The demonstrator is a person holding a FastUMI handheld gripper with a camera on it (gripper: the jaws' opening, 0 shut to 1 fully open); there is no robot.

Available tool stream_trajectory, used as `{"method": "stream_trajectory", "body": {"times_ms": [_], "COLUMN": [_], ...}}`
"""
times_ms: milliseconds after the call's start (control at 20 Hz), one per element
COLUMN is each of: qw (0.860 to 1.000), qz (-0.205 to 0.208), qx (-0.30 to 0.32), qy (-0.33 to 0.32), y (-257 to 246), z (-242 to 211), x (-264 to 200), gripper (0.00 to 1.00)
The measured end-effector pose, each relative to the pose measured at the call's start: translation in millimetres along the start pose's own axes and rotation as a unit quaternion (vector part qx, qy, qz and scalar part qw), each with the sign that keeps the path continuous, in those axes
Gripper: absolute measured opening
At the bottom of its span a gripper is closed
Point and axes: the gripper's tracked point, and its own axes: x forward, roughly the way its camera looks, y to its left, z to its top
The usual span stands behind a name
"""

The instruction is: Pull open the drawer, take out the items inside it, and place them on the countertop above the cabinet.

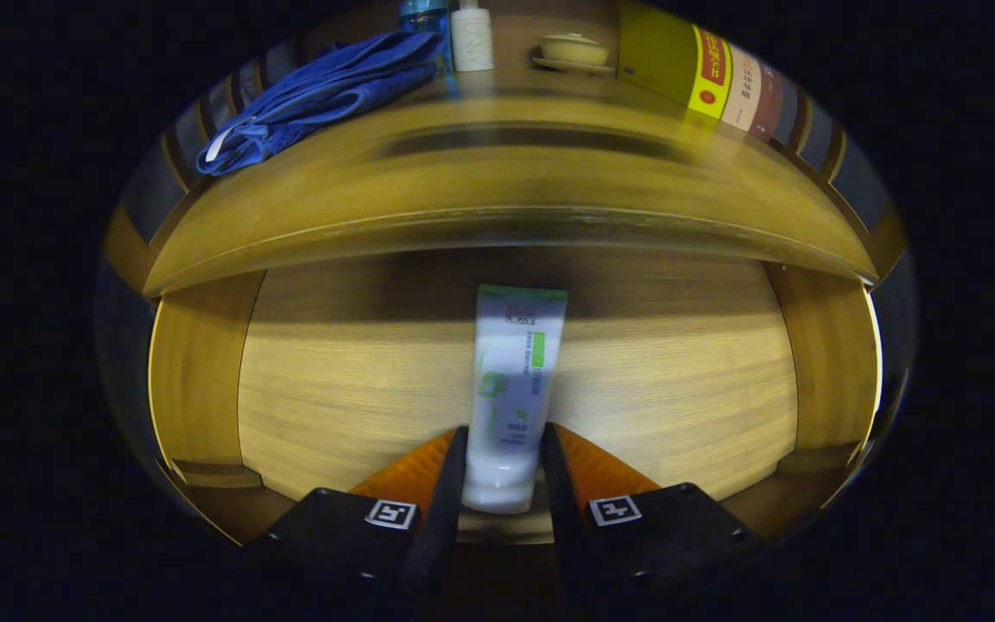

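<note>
A white tube with green print (511, 389) lies lengthwise in the open wooden drawer (687, 380), cap end toward me. My gripper (503, 441) has closed around the tube's cap end: both fingers (444, 484) press on its sides, so it is shut on the tube. Above the drawer runs the cabinet's wooden countertop (506, 181), blurred by motion.
On the countertop lie a folded blue towel (325, 91) at the left, a white bottle (472, 39) and a blue bottle (424, 17) at the back, a small lidded bowl (573, 50), and a yellow box (687, 73) at the right. The drawer's side walls (195, 371) flank the tube.
</note>
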Motion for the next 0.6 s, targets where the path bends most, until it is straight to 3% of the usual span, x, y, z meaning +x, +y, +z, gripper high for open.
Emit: {"method": "stream_trajectory", "body": {"times_ms": [150, 600], "qw": [1.000, 0.994], "qz": [0.009, 0.057], "qx": [0.012, 0.025], "qy": [-0.019, -0.088], "y": [3, 9], "z": [8, 36], "x": [-9, -87], "gripper": [0.52, 0.49]}}
